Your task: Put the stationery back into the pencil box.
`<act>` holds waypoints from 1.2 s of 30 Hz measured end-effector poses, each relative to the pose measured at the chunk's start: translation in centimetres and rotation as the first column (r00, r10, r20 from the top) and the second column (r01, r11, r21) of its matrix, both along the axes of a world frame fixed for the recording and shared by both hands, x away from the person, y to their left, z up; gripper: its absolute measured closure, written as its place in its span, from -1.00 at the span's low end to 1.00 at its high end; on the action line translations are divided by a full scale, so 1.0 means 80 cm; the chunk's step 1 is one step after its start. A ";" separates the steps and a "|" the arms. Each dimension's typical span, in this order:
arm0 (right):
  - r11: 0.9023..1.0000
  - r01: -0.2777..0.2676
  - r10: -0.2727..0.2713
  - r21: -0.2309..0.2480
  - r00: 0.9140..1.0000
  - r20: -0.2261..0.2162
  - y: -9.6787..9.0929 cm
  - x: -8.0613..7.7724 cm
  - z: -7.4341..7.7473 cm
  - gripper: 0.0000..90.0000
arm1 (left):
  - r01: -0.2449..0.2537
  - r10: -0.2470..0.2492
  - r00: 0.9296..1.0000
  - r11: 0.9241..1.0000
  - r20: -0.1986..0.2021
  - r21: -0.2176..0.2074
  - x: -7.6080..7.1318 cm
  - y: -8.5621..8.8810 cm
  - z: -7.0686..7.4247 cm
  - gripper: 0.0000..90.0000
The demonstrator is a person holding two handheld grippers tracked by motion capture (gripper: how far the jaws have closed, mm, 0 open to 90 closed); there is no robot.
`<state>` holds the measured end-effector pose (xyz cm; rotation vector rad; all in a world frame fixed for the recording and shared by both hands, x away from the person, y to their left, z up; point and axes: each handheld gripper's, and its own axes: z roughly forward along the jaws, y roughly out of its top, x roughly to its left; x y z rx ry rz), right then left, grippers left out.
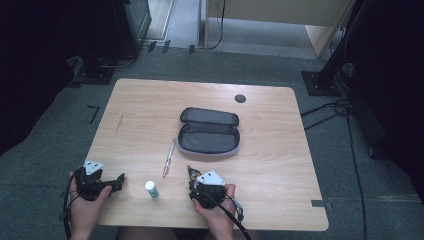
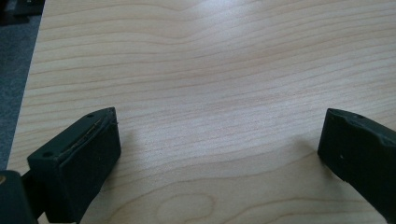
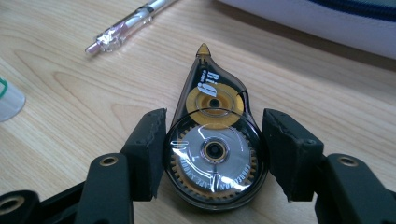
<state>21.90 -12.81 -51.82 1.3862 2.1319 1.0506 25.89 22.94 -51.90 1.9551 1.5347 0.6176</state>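
Smoky-clear correction tape dispenser [image 3: 215,149] sits clamped between the right gripper [image 3: 212,154] pads at lower centre, tip pointing away, likely bound for the case. Left gripper [image 2: 219,149] gapes wide over bare wooden table [image 2: 210,60], idle at lower left. Beyond: glue stick [image 1: 151,189], pen [image 1: 169,158], then the open grey pencil case [image 1: 209,131] at centre, empty.

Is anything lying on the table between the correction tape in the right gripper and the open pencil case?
Nothing visible. The right gripper has its jaws on the correction tape, and bare table runs to the pencil case. The pen lies off to the left.
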 end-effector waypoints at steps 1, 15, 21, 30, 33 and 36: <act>1.000 0.003 -0.003 0.001 1.000 0.007 -0.001 0.000 0.001 -0.06 | 0.000 0.000 1.000 1.000 0.000 0.000 0.000 0.000 0.000 -1.00; 0.999 0.023 -0.024 0.038 0.999 0.035 -0.024 0.005 0.032 -0.06 | 0.000 0.000 1.000 1.000 0.000 0.000 0.000 0.000 0.000 -1.00; 0.997 0.039 -0.041 0.061 0.998 0.045 -0.037 0.012 0.049 -0.06 | 0.000 0.000 1.000 1.000 0.000 0.000 0.000 0.000 0.000 -1.00; 0.994 0.052 -0.057 0.092 0.997 0.055 -0.055 0.030 0.078 -0.06 | 0.000 0.000 1.000 1.000 0.000 0.000 0.000 0.000 0.000 -1.00; 0.994 0.056 -0.062 0.097 0.996 0.062 -0.060 0.039 0.087 -0.06 | 0.000 0.000 1.000 1.000 0.000 0.000 0.000 0.000 0.000 -1.00; 0.993 0.065 -0.072 0.096 0.995 0.066 -0.066 0.051 0.097 -0.06 | 0.000 0.000 1.000 1.000 0.000 0.000 0.000 0.000 0.000 -1.00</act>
